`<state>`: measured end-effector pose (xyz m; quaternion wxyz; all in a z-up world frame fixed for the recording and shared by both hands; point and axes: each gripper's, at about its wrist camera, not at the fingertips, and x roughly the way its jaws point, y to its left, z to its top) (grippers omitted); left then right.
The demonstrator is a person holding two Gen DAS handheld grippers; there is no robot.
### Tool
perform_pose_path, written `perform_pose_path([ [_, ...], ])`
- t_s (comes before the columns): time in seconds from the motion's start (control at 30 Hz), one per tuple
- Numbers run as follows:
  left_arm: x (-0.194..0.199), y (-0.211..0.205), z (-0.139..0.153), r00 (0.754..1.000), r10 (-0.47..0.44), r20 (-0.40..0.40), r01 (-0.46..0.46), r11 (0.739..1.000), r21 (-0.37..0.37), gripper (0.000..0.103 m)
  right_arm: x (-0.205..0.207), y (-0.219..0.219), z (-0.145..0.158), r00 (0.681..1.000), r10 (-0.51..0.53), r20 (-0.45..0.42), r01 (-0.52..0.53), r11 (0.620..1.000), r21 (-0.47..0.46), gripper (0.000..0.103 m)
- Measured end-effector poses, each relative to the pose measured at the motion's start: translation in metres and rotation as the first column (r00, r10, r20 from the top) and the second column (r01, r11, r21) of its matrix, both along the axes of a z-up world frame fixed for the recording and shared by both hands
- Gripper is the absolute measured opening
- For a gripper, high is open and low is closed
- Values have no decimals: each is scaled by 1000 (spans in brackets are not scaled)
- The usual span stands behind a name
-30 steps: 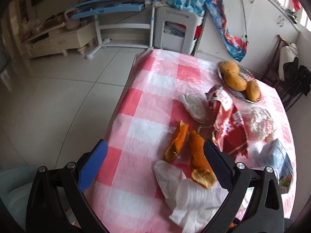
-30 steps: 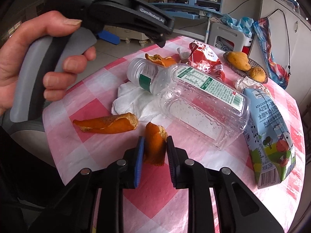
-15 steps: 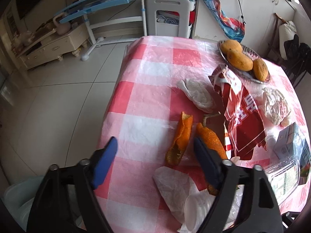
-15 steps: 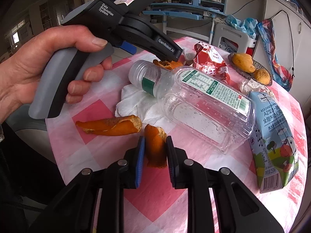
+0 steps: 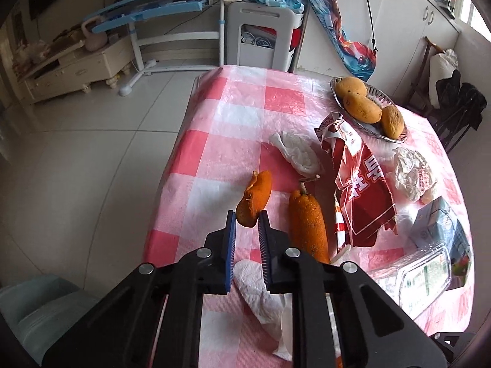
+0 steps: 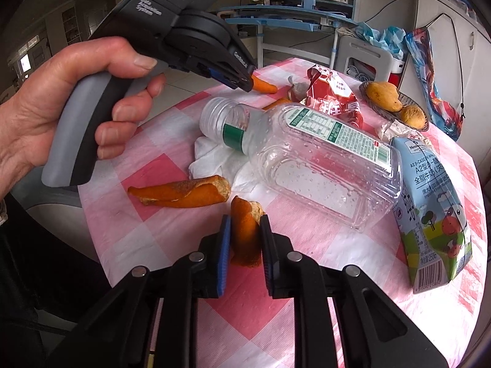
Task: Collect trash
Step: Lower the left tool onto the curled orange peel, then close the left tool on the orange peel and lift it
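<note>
Gripping one orange peel (image 5: 254,200), the left claw (image 5: 247,219) is nearly closed on it, lifted off the counter (image 5: 239,113); the right claw (image 6: 243,225) pinches a second peel (image 6: 245,230) still resting on the cloth. Bottle (image 6: 310,153), carton (image 6: 432,208) and wrapper (image 5: 359,181) remain. Next, I judge, both peels need carrying to a bin, which is not clearly visible.

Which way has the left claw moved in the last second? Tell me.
Yes. The left claw has closed on the smaller orange peel, moving forward toward the mango dish.
</note>
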<state>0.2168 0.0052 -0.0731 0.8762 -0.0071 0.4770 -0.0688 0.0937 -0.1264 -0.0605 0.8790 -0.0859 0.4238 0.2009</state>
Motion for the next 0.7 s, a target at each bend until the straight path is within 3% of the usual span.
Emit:
perform_pose_path([
  [0.17, -7, 11, 11, 1000, 12, 25, -11, 999, -47, 14, 0, -1, 1, 1000, 1, -1, -1, 1000, 5, 19],
  [0.23, -11, 11, 13, 1000, 7, 29, -6, 1000, -26, 14, -1, -2, 1, 1000, 1, -3, -1, 1000, 6, 19],
  [0.4, -13, 8, -9, 995, -48, -91, 54, 996, 69, 15, -4, -2, 0, 1000, 5, -7, -5, 1000, 5, 19],
  [0.47, -12, 10, -14, 992, -58, -112, 67, 995, 79, 25, -1, -2, 1, 1000, 5, -12, -5, 1000, 9, 19],
  [0.53, -12, 14, -9, 996, -44, -82, 52, 994, 96, 51, 0, -3, 0, 1000, 6, -13, -6, 1000, 11, 19],
  [0.7, -2, 8, -4, 998, -61, -33, 65, 990, 122, 54, 1, -5, 0, 1000, 13, -16, -13, 1000, 17, 19],
])
